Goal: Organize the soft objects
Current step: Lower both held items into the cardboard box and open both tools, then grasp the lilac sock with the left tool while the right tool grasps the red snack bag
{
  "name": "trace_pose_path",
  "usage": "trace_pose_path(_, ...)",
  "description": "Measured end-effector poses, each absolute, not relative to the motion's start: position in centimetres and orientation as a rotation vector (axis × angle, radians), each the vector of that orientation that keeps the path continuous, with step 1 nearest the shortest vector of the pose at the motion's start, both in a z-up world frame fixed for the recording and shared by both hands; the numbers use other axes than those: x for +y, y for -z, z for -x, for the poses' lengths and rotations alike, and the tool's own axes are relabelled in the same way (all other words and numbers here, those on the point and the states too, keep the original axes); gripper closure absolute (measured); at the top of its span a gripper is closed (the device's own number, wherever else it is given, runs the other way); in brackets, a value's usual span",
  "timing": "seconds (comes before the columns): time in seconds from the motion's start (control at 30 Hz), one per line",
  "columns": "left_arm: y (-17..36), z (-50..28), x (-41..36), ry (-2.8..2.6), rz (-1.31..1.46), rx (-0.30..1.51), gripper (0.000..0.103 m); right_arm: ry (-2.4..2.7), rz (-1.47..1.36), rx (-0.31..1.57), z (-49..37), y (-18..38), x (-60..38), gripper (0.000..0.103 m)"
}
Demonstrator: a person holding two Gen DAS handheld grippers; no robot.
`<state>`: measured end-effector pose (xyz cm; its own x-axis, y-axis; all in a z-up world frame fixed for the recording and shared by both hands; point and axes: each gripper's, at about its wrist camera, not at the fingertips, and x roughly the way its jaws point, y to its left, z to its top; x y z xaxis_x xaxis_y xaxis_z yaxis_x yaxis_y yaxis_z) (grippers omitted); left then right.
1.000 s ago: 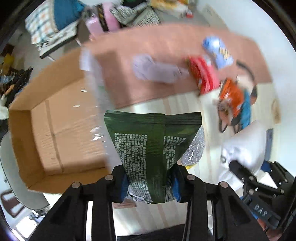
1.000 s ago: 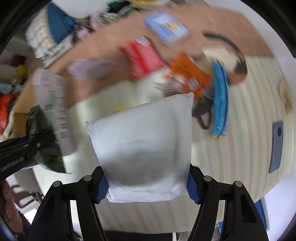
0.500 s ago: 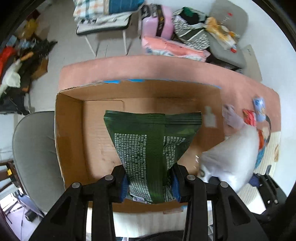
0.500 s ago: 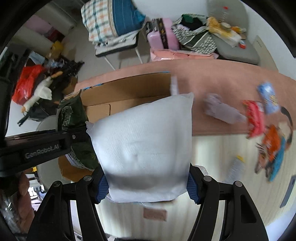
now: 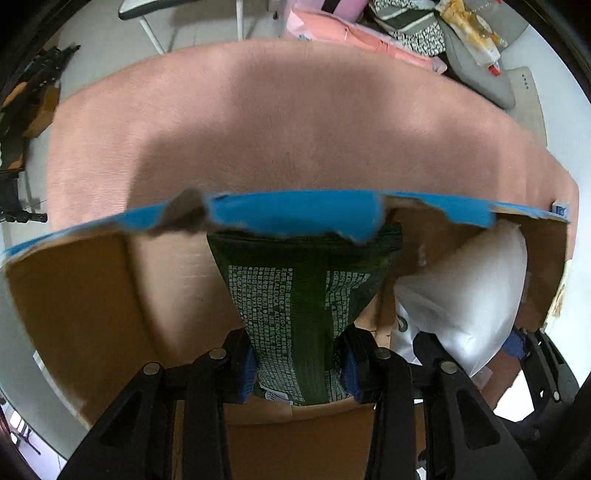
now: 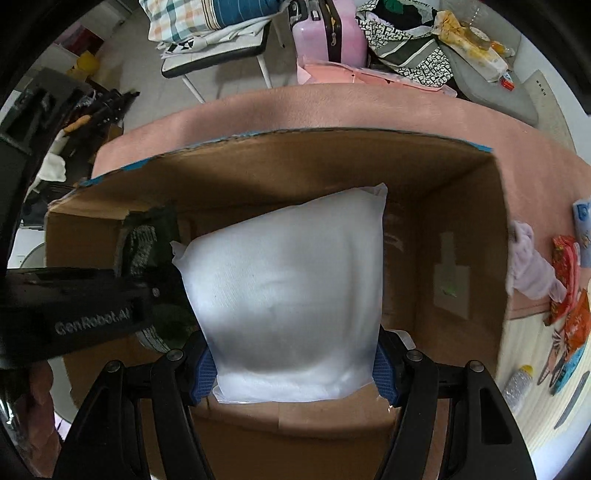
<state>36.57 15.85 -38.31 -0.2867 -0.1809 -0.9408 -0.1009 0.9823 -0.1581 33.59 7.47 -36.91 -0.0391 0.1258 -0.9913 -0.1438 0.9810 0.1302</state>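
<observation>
- Left gripper (image 5: 298, 363): jaws drawn narrow, blue pads pinching the lower end of a green packet (image 5: 303, 295) printed with white text. The packet hangs inside the cardboard box (image 5: 74, 302), its top edge up near the box's far wall.
- Right gripper (image 6: 293, 369): jaws set fairly wide, pads pressed on both sides of a white pillow-like pack (image 6: 288, 291), also down inside the box.
- Left wrist view only: the far rim of the box has a torn blue-taped edge (image 5: 295, 210) close before the lens, with the pink tablecloth (image 5: 295, 122) beyond it. The white pack sits to the right of the green packet, against the box's right wall.
- Right wrist view only: the whole far wall and right wall of the box, and a pale paper label (image 6: 452, 284) on the right wall. The left gripper's black body crosses the left edge, with the green packet partly hidden behind it.
- Right wrist view only: outside the box to the right, on the table, a lilac cloth (image 6: 532, 269), red and orange snack packets (image 6: 565, 266) and a small bottle with a yellow cap (image 6: 519, 384).
- Both views: a chair and piled bags beyond the table; the pink suitcase (image 6: 325, 33) is clear only in the right view.
</observation>
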Motion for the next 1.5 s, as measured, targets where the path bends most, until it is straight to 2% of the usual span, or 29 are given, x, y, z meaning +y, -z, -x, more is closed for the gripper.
trace_pose_path(0.13, 38.9, -36.9, 15.7, 0.101, 0.246, 1.855, 0.063, -0.236, 0.007, 1.608, -33.9, 37.7, 8.1, 0.029)
trace_pose_path(0.2, 38.6, -36.9, 15.8, 0.108, 0.281, 1.844, 0.042, -0.241, 0.007, 1.608, -33.8, 37.5, 8.1, 0.017)
trace_pose_path(0.27, 38.0, -36.8, 15.8, 0.098, 0.265, 1.826, 0.026, -0.245, 0.017, 1.597, -33.6, 37.2, 8.2, 0.008)
trace_pose_path(0.3, 37.6, -36.7, 15.7, 0.088, 0.234, 1.814, 0.017, -0.255, 0.017, 1.596, -33.3, 36.8, 8.3, 0.008)
trace_pose_path(0.37, 36.9, -36.6, 15.4, 0.075, 0.199, 1.796, 0.015, -0.264, 0.034, 1.595, -32.9, 36.2, 8.5, 0.007)
trace_pose_path(0.43, 35.9, -35.6, 15.6, 0.083, 0.198, 1.776, 0.014, -0.263, 0.047, 1.591, -32.4, 35.5, 8.4, 0.001)
trace_pose_path(0.5, 34.7, -34.5, 15.9, 0.074, 0.202, 1.757, 0.014, -0.259, 0.056, 1.578, -31.8, 34.7, 8.3, 0.000)
trace_pose_path(0.53, 34.1, -33.8, 16.0, 0.072, 0.201, 1.743, 0.011, -0.260, 0.065, 1.571, -31.4, 34.2, 8.3, 0.000)
trace_pose_path(0.57, 33.9, -33.4, 16.0, 0.075, 0.203, 1.734, 0.002, -0.256, 0.077, 1.565, -31.0, 33.8, 8.2, 0.000)
trace_pose_path(0.93, 27.6, -25.9, 19.4, -0.007, 0.162, 1.548, 0.001, -0.223, 0.103, 1.482, -24.2, 28.1, 6.8, 0.000)
trace_pose_path(1.5, 20.6, -19.5, 15.1, -0.020, 0.099, 1.342, 0.001, -0.241, -0.051, 1.362, -16.0, 19.4, 0.6, 0.000)
